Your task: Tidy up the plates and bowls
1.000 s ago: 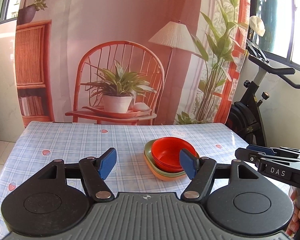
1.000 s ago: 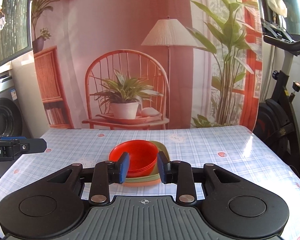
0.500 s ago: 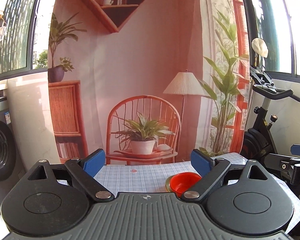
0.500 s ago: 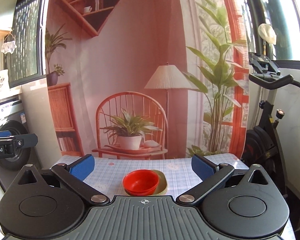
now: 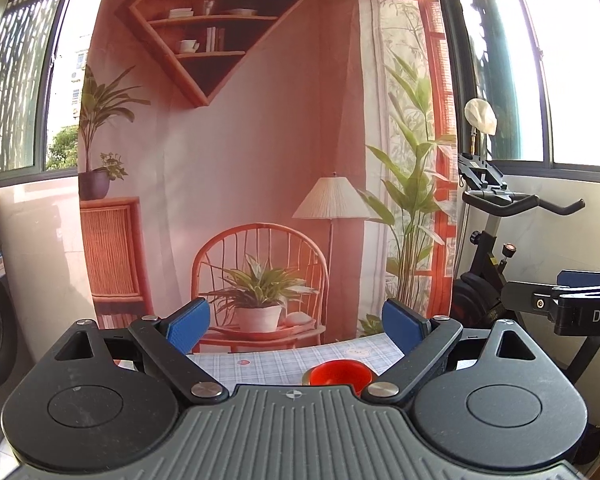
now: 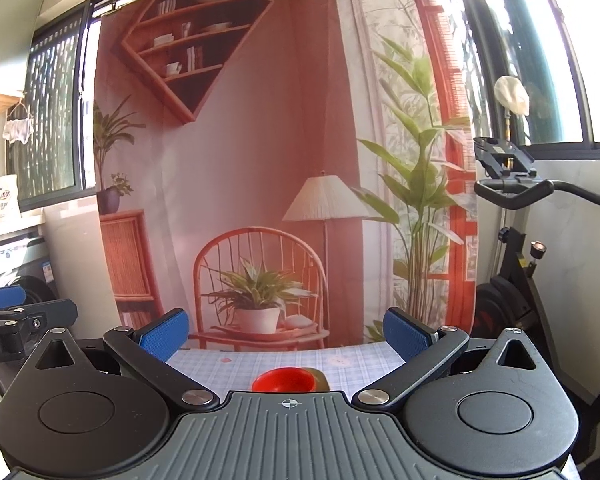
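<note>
Two claws wide, one red bowl

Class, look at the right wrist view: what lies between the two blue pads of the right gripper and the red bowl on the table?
Only bare checked tablecloth lies between the open right gripper and the red bowl, as the right wrist view shows.

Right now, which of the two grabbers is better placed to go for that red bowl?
Neither by much: both are open, empty and pulled back. I'd lean right gripper; the red bowl sits almost centred between its fingers, while it lies right of centre for the left gripper.
</note>
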A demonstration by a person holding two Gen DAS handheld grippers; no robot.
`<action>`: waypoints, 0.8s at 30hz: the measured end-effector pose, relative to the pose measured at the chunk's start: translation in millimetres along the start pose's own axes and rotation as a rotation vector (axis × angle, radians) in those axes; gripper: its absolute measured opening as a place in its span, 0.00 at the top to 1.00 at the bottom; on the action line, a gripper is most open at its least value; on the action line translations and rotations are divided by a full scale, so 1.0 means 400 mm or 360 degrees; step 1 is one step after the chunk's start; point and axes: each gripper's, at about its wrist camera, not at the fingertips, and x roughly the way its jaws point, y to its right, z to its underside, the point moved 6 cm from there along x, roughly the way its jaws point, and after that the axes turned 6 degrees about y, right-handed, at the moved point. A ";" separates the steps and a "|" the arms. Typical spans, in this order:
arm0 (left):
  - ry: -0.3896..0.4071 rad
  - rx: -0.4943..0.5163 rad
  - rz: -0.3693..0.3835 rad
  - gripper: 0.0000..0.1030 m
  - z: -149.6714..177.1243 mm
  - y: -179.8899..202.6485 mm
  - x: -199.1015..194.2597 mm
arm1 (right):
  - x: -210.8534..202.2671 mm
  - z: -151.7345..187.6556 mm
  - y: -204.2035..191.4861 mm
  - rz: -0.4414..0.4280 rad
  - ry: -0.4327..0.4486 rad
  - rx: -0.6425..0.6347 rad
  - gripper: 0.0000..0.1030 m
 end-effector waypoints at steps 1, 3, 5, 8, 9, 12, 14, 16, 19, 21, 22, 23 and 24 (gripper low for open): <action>-0.0001 -0.0008 -0.0007 0.09 0.001 -0.004 -0.002 | -0.002 -0.003 -0.002 -0.0001 0.0006 -0.0005 0.00; -0.0008 -0.0024 -0.0005 0.09 0.003 -0.007 -0.003 | -0.005 -0.003 -0.003 -0.0003 0.0012 -0.0006 0.00; -0.0018 -0.0033 -0.0007 0.09 0.005 -0.008 0.000 | -0.004 -0.001 -0.006 -0.0005 0.0008 0.0001 0.00; -0.0026 -0.0037 -0.0003 0.09 0.002 -0.004 0.001 | -0.002 0.003 -0.011 -0.0003 0.0000 0.0009 0.00; -0.0023 -0.0039 -0.0001 0.08 0.002 -0.005 -0.001 | -0.002 0.004 -0.012 -0.0004 -0.0002 0.0013 0.00; -0.0017 -0.0037 -0.0015 0.08 0.004 -0.003 -0.006 | 0.000 0.009 -0.014 -0.0010 -0.0015 0.0031 0.00; -0.0019 -0.0043 -0.0023 0.08 0.006 -0.005 -0.007 | 0.002 0.013 -0.015 -0.0005 -0.0020 0.0029 0.00; -0.0025 -0.0048 -0.0028 0.08 0.007 -0.007 -0.007 | 0.006 0.016 -0.016 0.0003 -0.0026 0.0031 0.00; -0.0029 -0.0048 -0.0039 0.08 0.010 -0.009 -0.007 | 0.009 0.022 -0.010 0.0006 -0.0027 0.0051 0.00; -0.0036 -0.0051 -0.0044 0.08 0.011 -0.010 -0.006 | 0.010 0.026 -0.010 0.0010 -0.0032 0.0057 0.00; -0.0039 -0.0053 -0.0046 0.08 0.012 -0.011 -0.007 | 0.010 0.028 -0.008 0.0009 -0.0034 0.0058 0.00; -0.0040 -0.0055 -0.0049 0.08 0.013 -0.011 -0.007 | 0.010 0.030 -0.008 0.0009 -0.0035 0.0058 0.00; -0.0043 -0.0058 -0.0052 0.08 0.014 -0.012 -0.007 | 0.009 0.031 -0.008 0.0010 -0.0035 0.0058 0.00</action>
